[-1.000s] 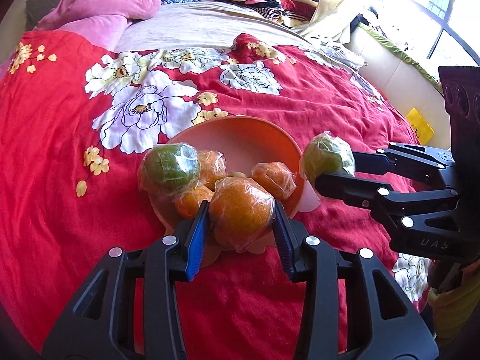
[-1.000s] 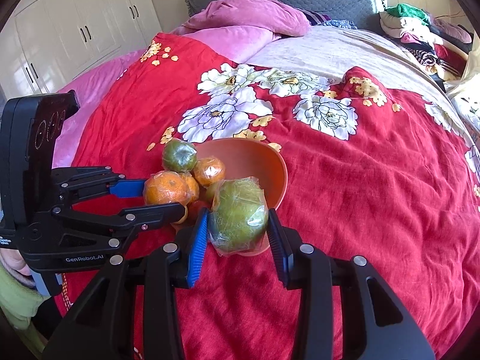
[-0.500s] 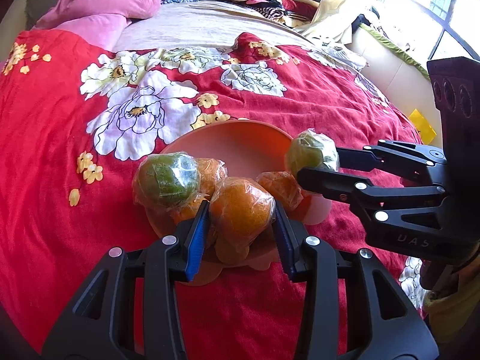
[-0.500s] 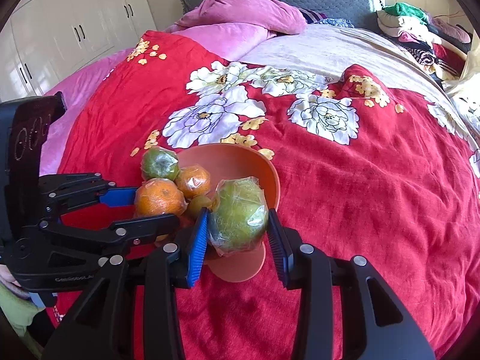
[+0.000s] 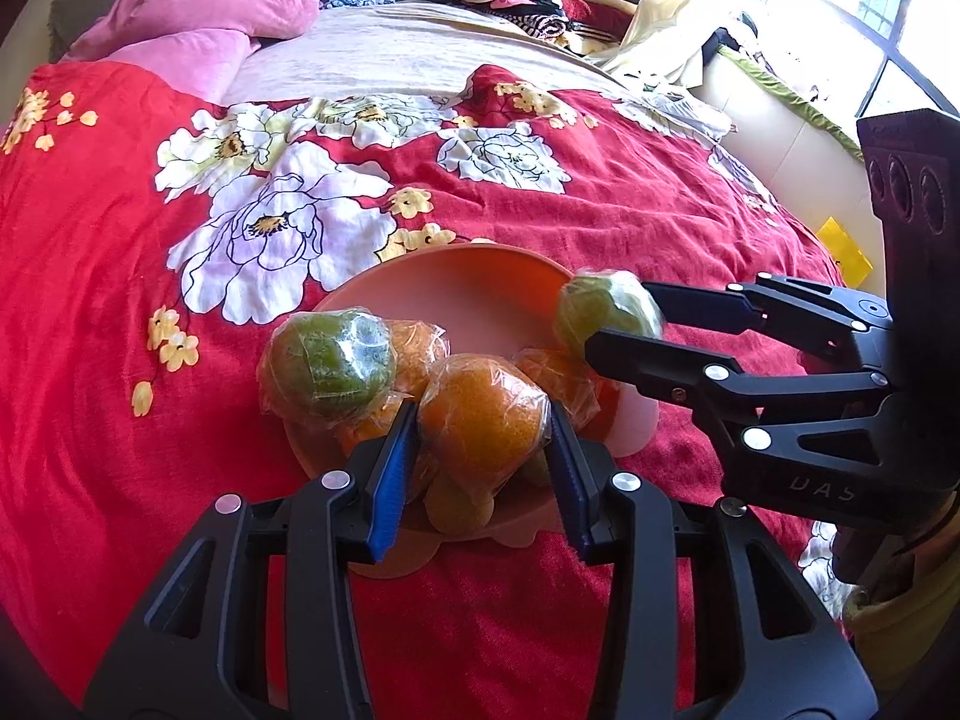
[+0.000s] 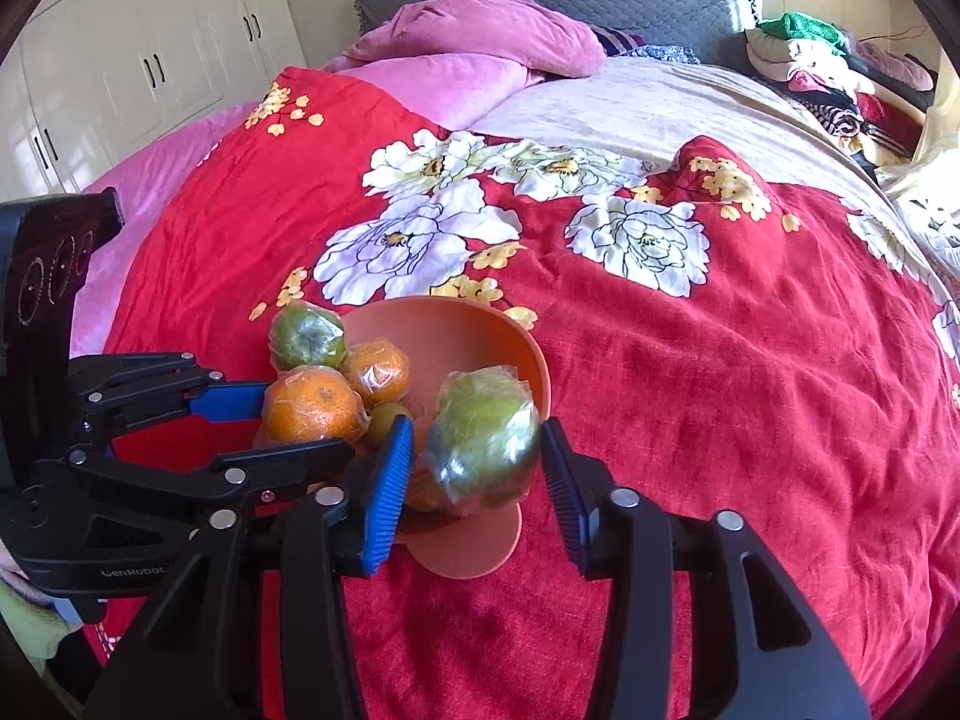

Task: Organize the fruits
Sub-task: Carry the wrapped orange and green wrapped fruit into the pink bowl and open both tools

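Observation:
An orange bowl (image 5: 468, 294) (image 6: 456, 330) sits on the red flowered bedspread and holds several plastic-wrapped fruits. My left gripper (image 5: 480, 414) (image 6: 306, 420) is shut on a wrapped orange fruit (image 5: 474, 438) (image 6: 312, 405), over the bowl's near rim. My right gripper (image 6: 477, 429) (image 5: 624, 318) hangs over the bowl's right side and its jaws are opening. A wrapped green fruit (image 6: 486, 438) (image 5: 600, 306) is between them, slightly blurred, with a gap to each blue pad. Another green fruit (image 5: 327, 366) (image 6: 306, 336) lies on the pile at the bowl's left.
Pink pillows (image 6: 480, 36) lie at the head of the bed, and a pile of folded clothes (image 6: 810, 54) sits at the far right. White wardrobe doors (image 6: 150, 60) stand on the left. A window (image 5: 870, 0) and a yellow item (image 5: 846, 249) are beyond the bed's right edge.
The right jaws have spread away from the green fruit, which they gripped before. Both grippers have come a little lower over the bowl. The left grip on the orange fruit is unchanged.

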Available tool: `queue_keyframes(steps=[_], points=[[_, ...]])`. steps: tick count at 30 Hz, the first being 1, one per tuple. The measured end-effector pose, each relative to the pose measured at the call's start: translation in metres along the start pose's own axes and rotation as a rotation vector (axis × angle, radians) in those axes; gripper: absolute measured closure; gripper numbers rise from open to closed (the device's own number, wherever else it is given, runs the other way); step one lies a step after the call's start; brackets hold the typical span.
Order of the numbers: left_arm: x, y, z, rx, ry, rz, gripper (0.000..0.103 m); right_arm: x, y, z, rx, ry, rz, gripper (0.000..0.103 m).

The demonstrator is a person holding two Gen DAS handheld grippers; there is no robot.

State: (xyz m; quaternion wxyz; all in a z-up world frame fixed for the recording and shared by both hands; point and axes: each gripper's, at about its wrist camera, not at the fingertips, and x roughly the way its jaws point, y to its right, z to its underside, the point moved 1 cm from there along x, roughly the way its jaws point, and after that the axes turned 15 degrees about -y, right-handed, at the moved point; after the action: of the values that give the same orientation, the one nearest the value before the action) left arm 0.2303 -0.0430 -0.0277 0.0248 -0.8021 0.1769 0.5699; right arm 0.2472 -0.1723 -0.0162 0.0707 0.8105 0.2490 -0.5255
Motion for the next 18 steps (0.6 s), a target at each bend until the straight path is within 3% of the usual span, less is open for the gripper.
queue_keyframes(steps=[18], points=[[-0.001,0.002,0.001,-0.002,0.005,-0.006,0.059,-0.012,0.001,0.002,0.012,0.016,0.006,0.052]])
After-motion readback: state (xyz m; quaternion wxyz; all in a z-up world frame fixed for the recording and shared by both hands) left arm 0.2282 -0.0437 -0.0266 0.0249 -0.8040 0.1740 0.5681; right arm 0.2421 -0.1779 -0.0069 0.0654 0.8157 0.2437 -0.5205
